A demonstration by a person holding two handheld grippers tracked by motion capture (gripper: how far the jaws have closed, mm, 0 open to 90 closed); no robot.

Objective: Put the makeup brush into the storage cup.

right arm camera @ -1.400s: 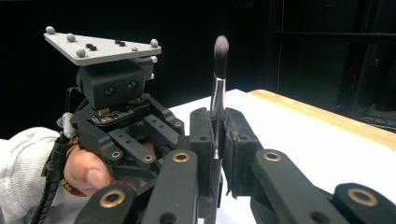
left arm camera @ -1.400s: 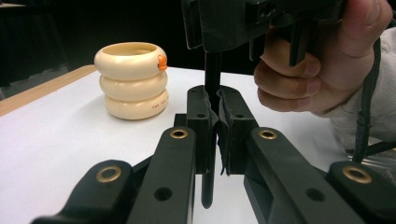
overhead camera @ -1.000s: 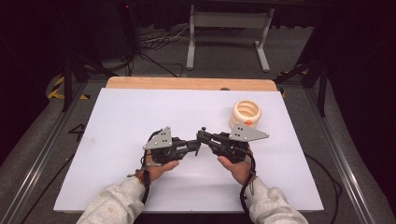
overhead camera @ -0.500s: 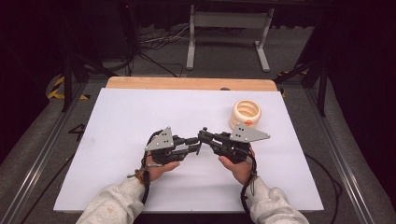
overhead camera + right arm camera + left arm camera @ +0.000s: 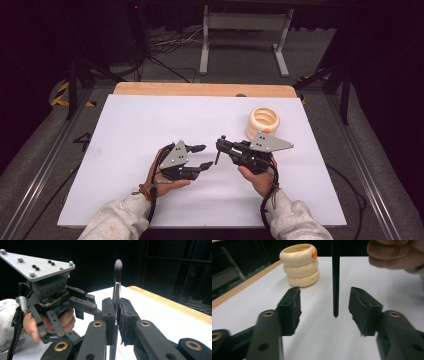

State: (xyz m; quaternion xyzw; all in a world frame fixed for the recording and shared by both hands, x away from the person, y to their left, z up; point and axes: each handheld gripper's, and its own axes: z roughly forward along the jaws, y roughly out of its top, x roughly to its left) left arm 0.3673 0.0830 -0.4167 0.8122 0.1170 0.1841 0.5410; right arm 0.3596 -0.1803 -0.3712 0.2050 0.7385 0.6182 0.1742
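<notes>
While my right gripper (image 5: 220, 148) stays clamped on the makeup brush (image 5: 116, 287), my left gripper (image 5: 202, 156) has just been opening its jaws, and they now stand apart with nothing pressed between them. In the right gripper view the brush stands upright between my two black pads, its silver ferrule just above them and the dark bristle tuft at twelve o'clock. In the left gripper view the brush's thin black handle (image 5: 335, 280) hangs down in the gap between my open jaws, closer to the right one, touching neither (its tip seems to float above the white table (image 5: 125, 135), though I cannot be sure of that from this angle). A cream stack of three rings (image 5: 300, 265) with a small orange mark sits on the table at about eleven o'clock from that handle, well apart from it. From the high view the same stack (image 5: 263, 122) lies at one o'clock from my right gripper.
</notes>
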